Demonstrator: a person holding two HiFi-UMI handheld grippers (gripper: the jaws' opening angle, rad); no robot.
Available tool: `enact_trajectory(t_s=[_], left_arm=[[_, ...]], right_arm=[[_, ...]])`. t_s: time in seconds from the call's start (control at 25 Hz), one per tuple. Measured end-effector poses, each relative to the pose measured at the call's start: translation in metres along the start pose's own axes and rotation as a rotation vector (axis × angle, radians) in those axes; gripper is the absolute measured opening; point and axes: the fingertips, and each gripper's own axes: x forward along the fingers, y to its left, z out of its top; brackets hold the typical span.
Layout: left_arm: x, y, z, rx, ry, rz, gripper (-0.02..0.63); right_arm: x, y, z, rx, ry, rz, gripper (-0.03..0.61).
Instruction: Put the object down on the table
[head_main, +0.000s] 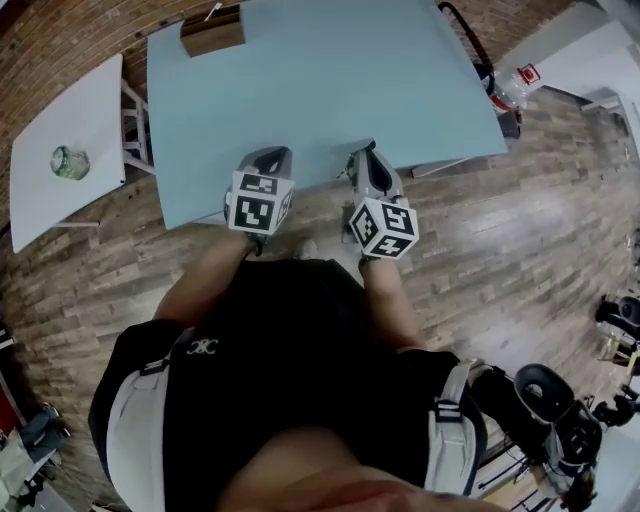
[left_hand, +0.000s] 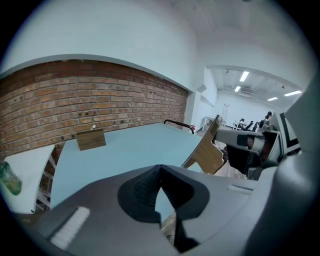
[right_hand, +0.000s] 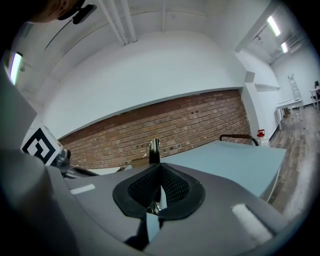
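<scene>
Two grippers: the left gripper (head_main: 268, 153) and the right gripper (head_main: 372, 150) are side by side at the near edge of the blue table (head_main: 330, 70), the right one at 3 o'clock of the left.
Left tongs: in the left gripper view the left gripper (left_hand: 160, 169) has its jaws together at the tips with nothing between them. Only a sliver of table shows through the wedge below.
Right tongs: in the right gripper view the right gripper (right_hand: 159, 167) is clamped on a thin wooden piece (right_hand: 155, 149), which stands upright and edge-on past the jaw tips.
Task's thing: from the left gripper view the wooden piece (left_hand: 209, 154) shows a broad tan face, tilted, at 3 o'clock of the left jaws. It is over the table's near edge, and I cannot tell whether its lower end touches the top.
Wooden block: the wooden block (head_main: 212, 33) sits at the far left corner of the table, about 11 o'clock from the grippers and well apart from them.
Side table: a white side table (head_main: 70, 100) stands at 9 to 10 o'clock, just beside the blue one, with a small green thing (head_main: 70, 162) on it.
Black handle: a black handle (head_main: 465, 25) curves at the far right edge, near 1 o'clock.
Surroundings: a wood-plank floor (head_main: 520, 230) lies under the person, and a brick wall (right_hand: 190, 125) is at 12 o'clock.
</scene>
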Motion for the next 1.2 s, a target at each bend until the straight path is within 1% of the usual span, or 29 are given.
enact_trajectory(t_s=[0.12,0.36,0.6,0.72,0.8,0.92,1.08,1.2], left_arm=[[0.006,0.011,-0.001,-0.032,0.015,0.045,0.000],[0.012,0.041,-0.009,-0.085,0.029,0.136,0.000],[0.011,0.071,-0.012,-0.146,0.021,0.192,0.000],[0.018,0.084,-0.019,-0.172,0.040,0.203,0.000],[0.023,0.091,-0.022,-0.181,0.055,0.202,0.000],[0.029,0.106,-0.019,-0.178,0.066,0.207,0.000],[0.034,0.119,-0.021,-0.183,0.093,0.205,0.000],[0.038,0.127,-0.024,-0.181,0.111,0.197,0.000]], right_arm=[[0.024,-0.004,-0.003,0.000,0.028,0.044,0.015],[0.067,0.007,-0.014,-0.021,0.072,0.138,0.015],[0.106,0.017,-0.036,-0.070,0.149,0.172,0.017],[0.119,0.021,-0.045,-0.081,0.171,0.184,0.017],[0.128,0.022,-0.051,-0.064,0.176,0.186,0.017],[0.147,0.024,-0.064,-0.036,0.201,0.187,0.017],[0.166,0.034,-0.088,-0.048,0.250,0.190,0.016],[0.177,0.046,-0.104,-0.007,0.292,0.216,0.017]])
